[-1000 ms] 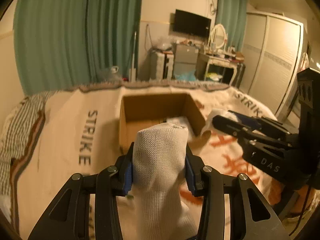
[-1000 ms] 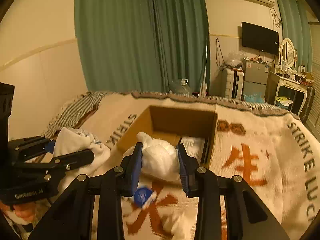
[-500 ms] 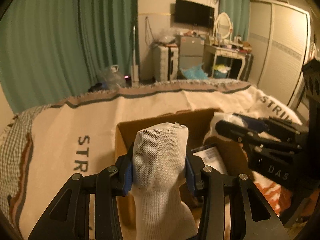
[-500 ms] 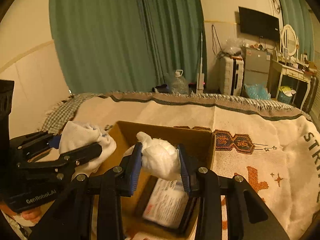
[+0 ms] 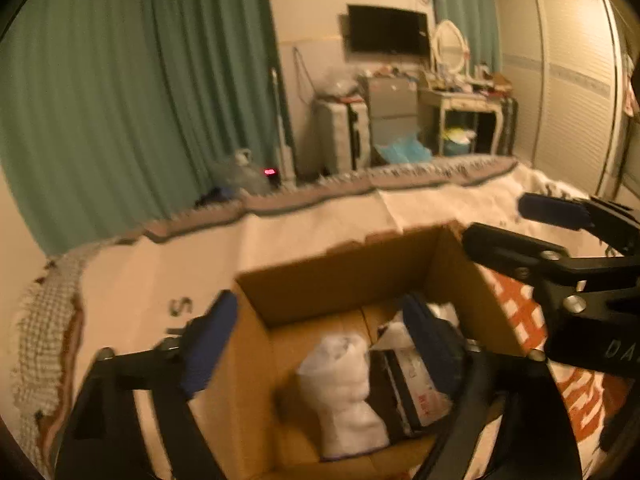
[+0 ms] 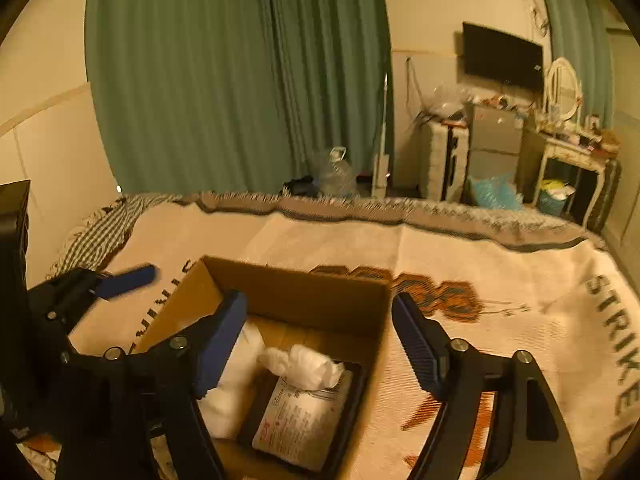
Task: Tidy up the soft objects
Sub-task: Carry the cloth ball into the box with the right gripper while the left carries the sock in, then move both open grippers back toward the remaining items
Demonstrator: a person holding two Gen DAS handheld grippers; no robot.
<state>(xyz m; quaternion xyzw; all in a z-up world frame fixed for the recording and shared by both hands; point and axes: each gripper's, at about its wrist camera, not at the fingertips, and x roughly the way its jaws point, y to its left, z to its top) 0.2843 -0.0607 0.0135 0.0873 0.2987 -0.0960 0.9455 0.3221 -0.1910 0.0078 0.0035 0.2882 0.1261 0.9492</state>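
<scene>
1. The left gripper [image 5: 316,340] is wide open and holds nothing. It hangs over the cardboard box [image 5: 340,272] in the lower middle of the frame.
2. The right gripper [image 6: 320,340] is wide open too, with nothing in it.
3. The white sock [image 5: 344,384] lies inside the box, low in the frame. The crumpled white cloth [image 6: 302,364] sits on a flat printed packet [image 6: 300,420] beside it.
4. Both soft things look dropped in. The best way to go on is to lift each gripper straight up, so the fingers do not bump the box walls or drag the sock out.
5. The blanket [image 6: 500,280] under the box is soft, so the box could tip.
</scene>
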